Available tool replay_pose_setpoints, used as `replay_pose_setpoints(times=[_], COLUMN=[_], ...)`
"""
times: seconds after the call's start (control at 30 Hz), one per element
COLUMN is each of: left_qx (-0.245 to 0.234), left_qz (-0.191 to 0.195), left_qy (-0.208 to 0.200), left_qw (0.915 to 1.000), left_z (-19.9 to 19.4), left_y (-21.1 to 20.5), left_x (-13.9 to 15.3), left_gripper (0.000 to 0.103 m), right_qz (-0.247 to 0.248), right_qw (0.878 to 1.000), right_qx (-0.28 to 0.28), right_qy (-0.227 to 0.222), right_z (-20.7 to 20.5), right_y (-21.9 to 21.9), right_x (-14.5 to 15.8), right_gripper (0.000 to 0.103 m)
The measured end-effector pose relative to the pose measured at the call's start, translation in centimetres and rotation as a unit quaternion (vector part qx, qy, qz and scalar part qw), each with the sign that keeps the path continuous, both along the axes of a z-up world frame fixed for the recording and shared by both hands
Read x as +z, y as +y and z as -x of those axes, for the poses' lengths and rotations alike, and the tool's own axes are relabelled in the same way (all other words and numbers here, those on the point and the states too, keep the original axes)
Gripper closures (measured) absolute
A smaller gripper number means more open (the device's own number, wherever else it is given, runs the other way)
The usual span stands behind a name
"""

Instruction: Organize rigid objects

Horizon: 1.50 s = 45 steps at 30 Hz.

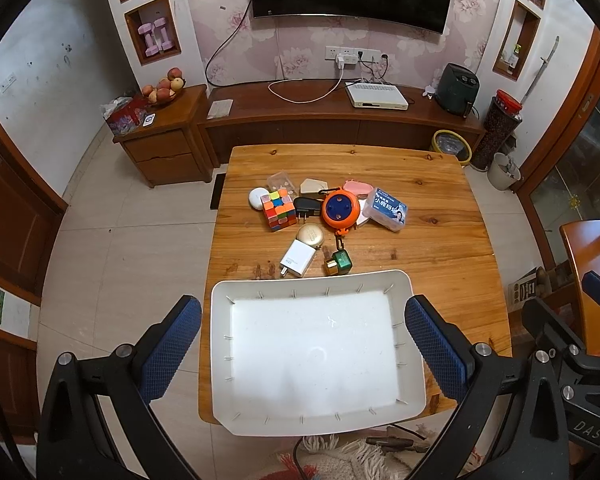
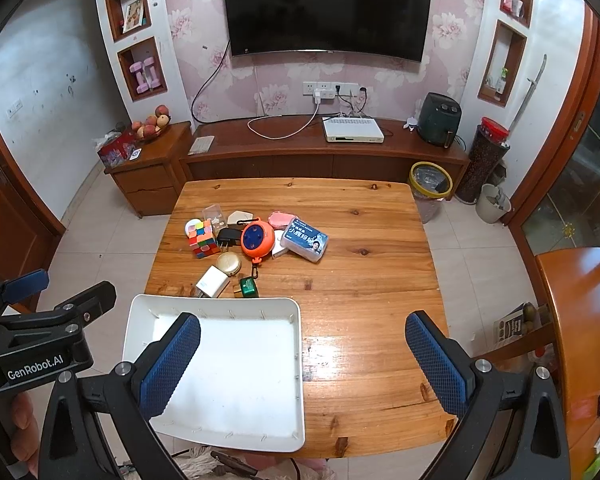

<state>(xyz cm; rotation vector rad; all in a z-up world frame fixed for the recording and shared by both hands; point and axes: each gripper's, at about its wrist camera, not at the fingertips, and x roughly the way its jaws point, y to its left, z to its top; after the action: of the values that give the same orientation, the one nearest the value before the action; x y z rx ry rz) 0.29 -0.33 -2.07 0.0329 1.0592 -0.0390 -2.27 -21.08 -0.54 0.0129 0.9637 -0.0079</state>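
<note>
— Blue pads on both sides, so how are you holding the left claw [image 1: 303, 354]?

— You have it raised above the near end of the wooden bench [image 1: 432, 200], looking down and forward. Its fingers [image 1: 171, 352] are spread wide with nothing between them, and the white tray [image 1: 218, 344] sits framed in the gap below.

— And your right claw [image 2: 303, 364]?

— Same pose, also high and tilted down, jaws wide and empty. You hold it to the right of the tray; its left pad overlaps the tray in that view, its right pad hangs over bare wood. The other handle shows at the left edge there, with your fingers [image 2: 20, 420] wrapped under it.

— Where are the things you must sort?

— All bunched in the middle of the bench, beyond the tray, none inside it. A puzzle cube [image 1: 278, 208] stands at the left, a black plug [image 1: 306, 207] just beside it, then an orange reel [image 1: 340, 208] and a blue-labelled box [image 1: 387, 209] at the right. Nearer you, a white charger [image 1: 297, 258] and a small green block [image 1: 339, 262] lie just beyond the tray's far rim, with a round gold case [image 1: 310, 236] touching the charger
</note>
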Motion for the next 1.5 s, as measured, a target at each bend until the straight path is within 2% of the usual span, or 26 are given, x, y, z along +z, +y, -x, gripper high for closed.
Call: replay_pose_setpoints(times=[0.5, 1.5], left_qx=[-0.004, -0.005], left_qz=[0.0, 0.006], left_qy=[0.004, 0.009], left_qw=[1.0, 0.9999], left_z=[-0.6, -1.2], left_y=[-0.6, -0.9], left_x=[-0.1, -0.5], left_gripper=[0.001, 0.001], right_qz=[0.009, 0.011], right_qw=[1.0, 1.0], right_qx=[0.003, 0.001], right_qy=[0.002, 0.008], right_z=[-0.4, -0.6], right_y=[0.2, 1.0], right_x=[-0.9, -0.4], right_gripper=[0.0, 0.0])
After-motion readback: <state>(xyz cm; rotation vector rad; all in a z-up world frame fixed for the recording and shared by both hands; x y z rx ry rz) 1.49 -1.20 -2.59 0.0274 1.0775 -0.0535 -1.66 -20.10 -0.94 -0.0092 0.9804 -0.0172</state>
